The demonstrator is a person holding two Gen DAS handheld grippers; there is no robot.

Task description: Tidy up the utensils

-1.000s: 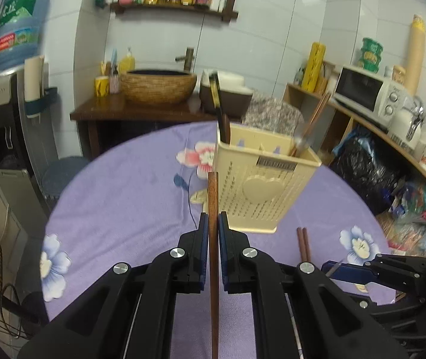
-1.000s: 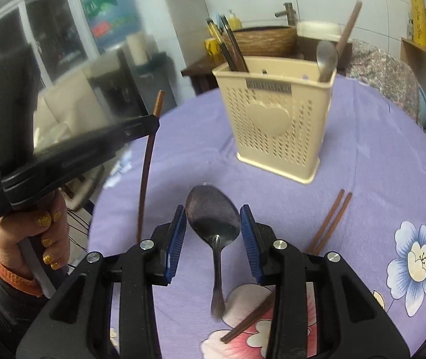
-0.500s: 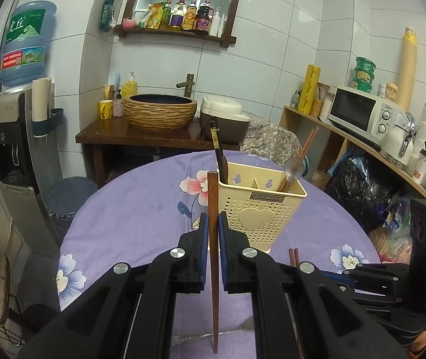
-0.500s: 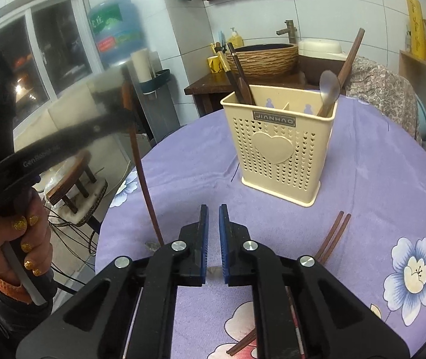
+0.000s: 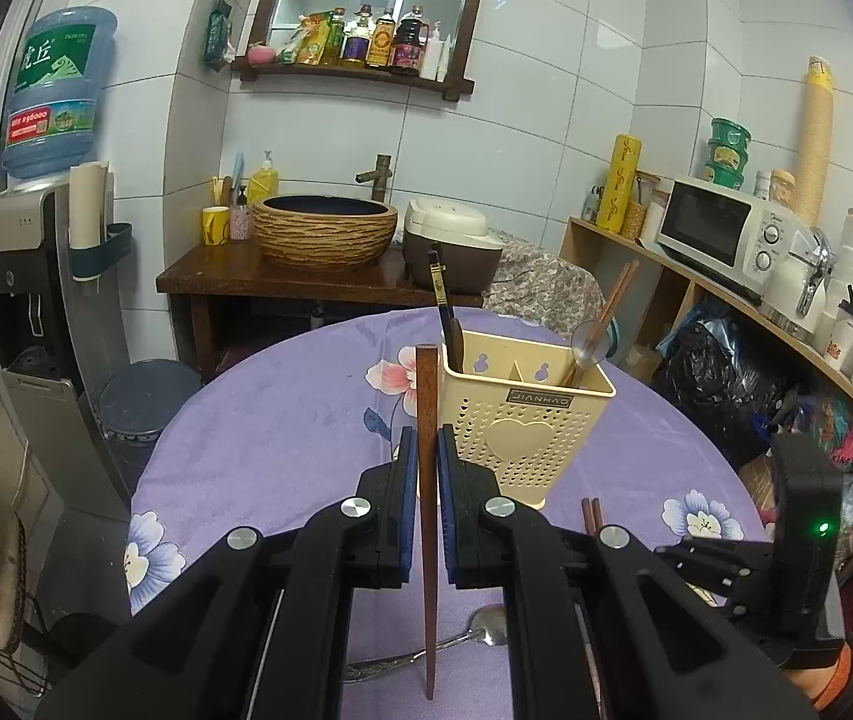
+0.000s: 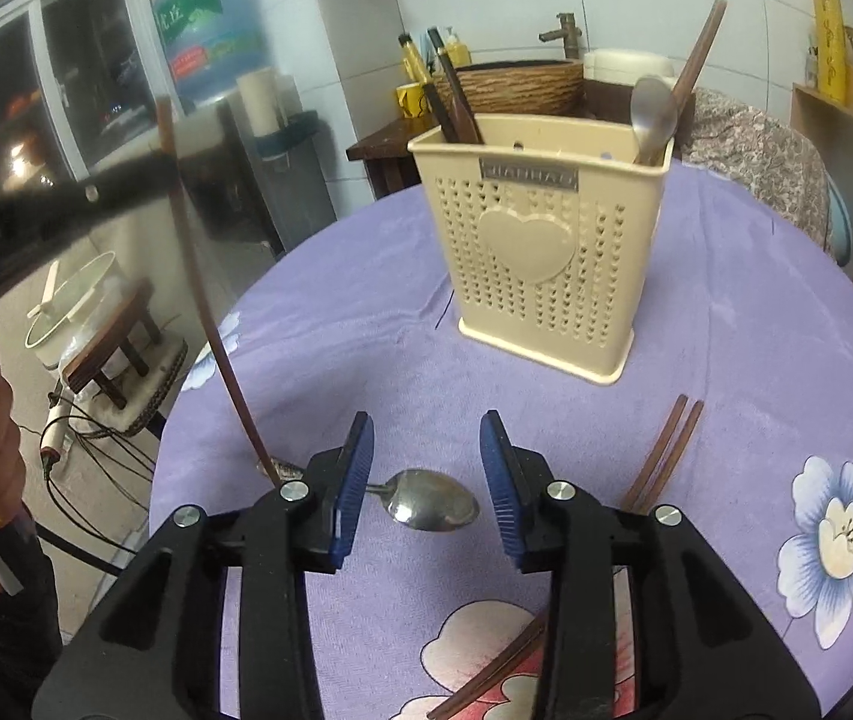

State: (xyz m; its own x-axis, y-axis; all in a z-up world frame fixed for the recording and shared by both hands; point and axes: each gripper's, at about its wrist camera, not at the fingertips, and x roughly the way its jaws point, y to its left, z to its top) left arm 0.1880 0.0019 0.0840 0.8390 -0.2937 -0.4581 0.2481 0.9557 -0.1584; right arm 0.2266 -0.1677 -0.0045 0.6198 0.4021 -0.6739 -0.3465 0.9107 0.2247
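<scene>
Your left hand-held gripper [image 5: 425,483] clamps a brown chopstick [image 5: 426,516] upright; your right hand-held gripper [image 6: 426,480], jaws opening, straddles w/o touching a spoon [image 6: 431,499] on the purple desk [image 6: 756,360]. Chopstick pair [image 6: 663,456] beside; beige utensil holder [image 6: 537,252] beyond.

Left gripper [image 5: 426,492] clamped, right gripper [image 6: 426,480] opening.
</scene>
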